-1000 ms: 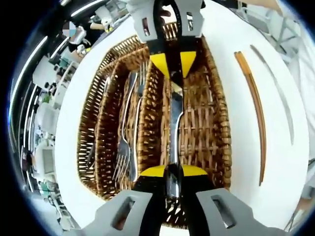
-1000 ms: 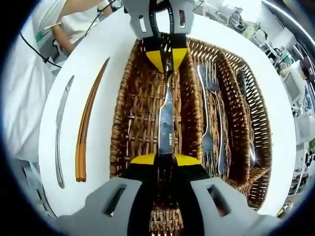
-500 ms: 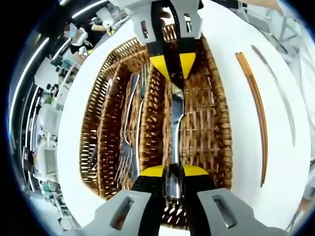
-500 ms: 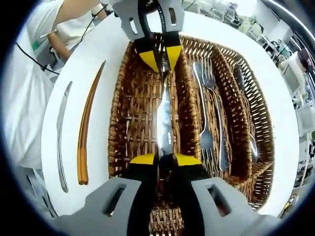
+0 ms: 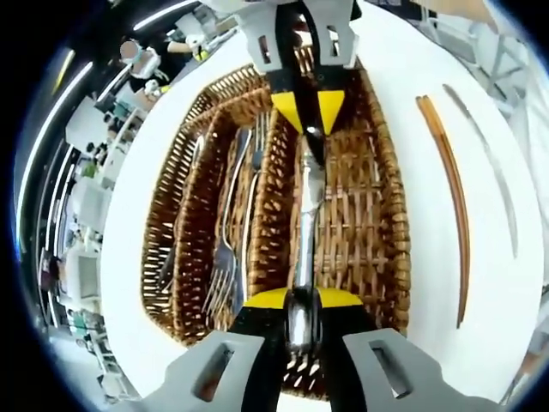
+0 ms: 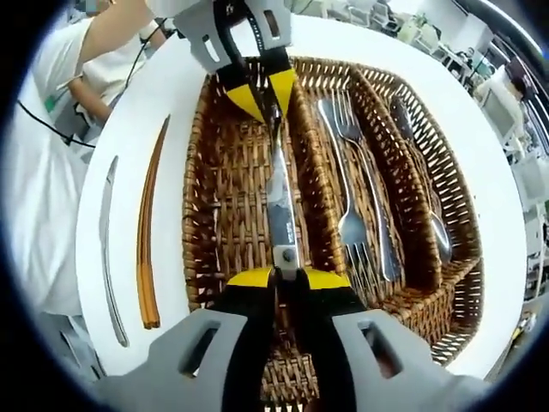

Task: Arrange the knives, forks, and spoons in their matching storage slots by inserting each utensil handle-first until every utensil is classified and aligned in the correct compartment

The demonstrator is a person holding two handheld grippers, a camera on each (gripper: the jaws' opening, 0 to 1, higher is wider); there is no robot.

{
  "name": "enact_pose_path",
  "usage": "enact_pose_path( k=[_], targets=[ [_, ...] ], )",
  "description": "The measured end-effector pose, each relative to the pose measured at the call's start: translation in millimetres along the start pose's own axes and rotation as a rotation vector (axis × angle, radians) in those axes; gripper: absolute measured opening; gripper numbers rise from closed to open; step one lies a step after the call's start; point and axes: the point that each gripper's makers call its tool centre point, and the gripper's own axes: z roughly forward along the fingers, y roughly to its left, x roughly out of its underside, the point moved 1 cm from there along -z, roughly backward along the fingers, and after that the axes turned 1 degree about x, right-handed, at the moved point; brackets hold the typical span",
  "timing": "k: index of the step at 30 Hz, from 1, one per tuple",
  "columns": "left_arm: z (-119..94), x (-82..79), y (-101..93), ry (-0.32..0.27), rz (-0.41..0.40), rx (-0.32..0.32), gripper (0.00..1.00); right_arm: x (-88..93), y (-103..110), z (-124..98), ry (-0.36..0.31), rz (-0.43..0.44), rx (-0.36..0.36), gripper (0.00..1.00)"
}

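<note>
Jaws of both your grippers, left gripper (image 5: 296,302) and right gripper (image 6: 286,276), pinch opposite ends of one table knife (image 6: 281,210), held lengthwise over the widest compartment of the wicker cutlery tray (image 6: 225,163). Forks (image 6: 356,184) lie one slot over. You're at the placing step: lower it level, then release. Chopsticks (image 6: 147,232) wait on the white surface (image 6: 137,112).

white round table (image 5: 412,51), cluttered shelves (image 5: 86,172) (blurred)
</note>
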Motion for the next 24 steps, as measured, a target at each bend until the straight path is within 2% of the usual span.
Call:
enact_pose_path(
  k=[8,18,24],
  targets=[
    [2,-0.2,0.0,-0.001,0.002,-0.001,0.08,0.7,1,-1,0.003,-0.016,0.008,0.12],
    [-11,-2.0,5.2,-0.023,-0.011,-0.037,0.09,-12.2,3,-15,-0.067,-0.03,0.023,0.14],
    [-20,-2.7,4.3,-0.042,-0.025,-0.063,0.09,-12.4,3,-21,-0.078,-0.026,0.042,0.15]
  ],
)
